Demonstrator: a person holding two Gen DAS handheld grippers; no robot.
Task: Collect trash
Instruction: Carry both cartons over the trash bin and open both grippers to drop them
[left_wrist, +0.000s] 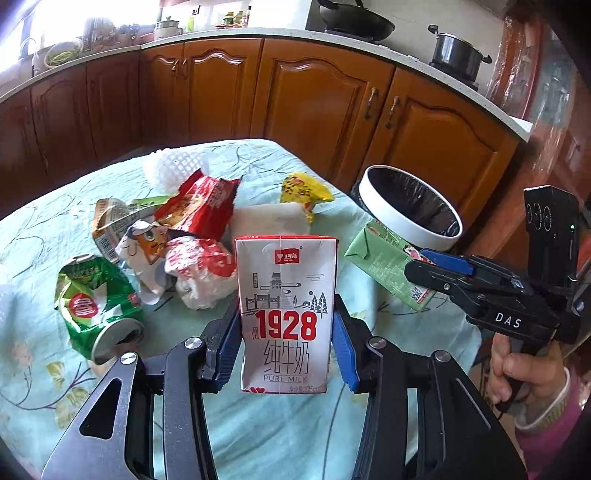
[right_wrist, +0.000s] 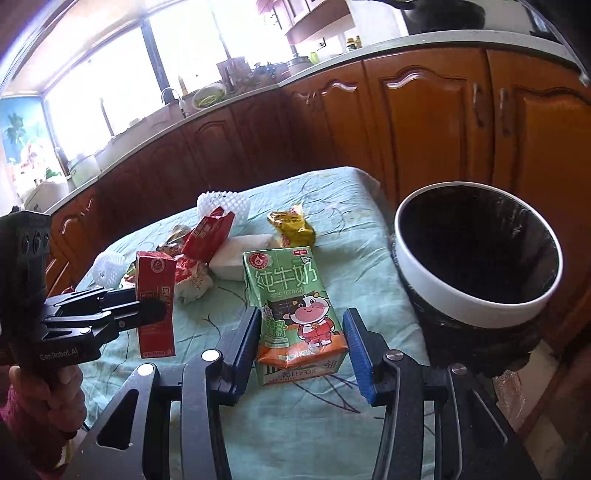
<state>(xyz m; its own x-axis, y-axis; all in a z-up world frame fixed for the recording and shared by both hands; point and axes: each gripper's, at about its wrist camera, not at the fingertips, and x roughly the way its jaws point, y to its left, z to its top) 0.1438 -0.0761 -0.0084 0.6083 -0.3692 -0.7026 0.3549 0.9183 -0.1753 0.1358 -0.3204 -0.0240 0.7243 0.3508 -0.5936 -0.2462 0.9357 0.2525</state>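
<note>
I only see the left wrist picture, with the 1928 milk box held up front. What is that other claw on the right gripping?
Observer: A green milk carton with a cartoon cow on its front, pinched between both pads of the right gripper.
Operator: Is my own box white all round?
Observer: No. Seen from the right wrist, the white milk carton in the left gripper has a red side.

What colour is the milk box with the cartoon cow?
Green milk carton, orange near the bottom; clearest in the right wrist view.
</note>
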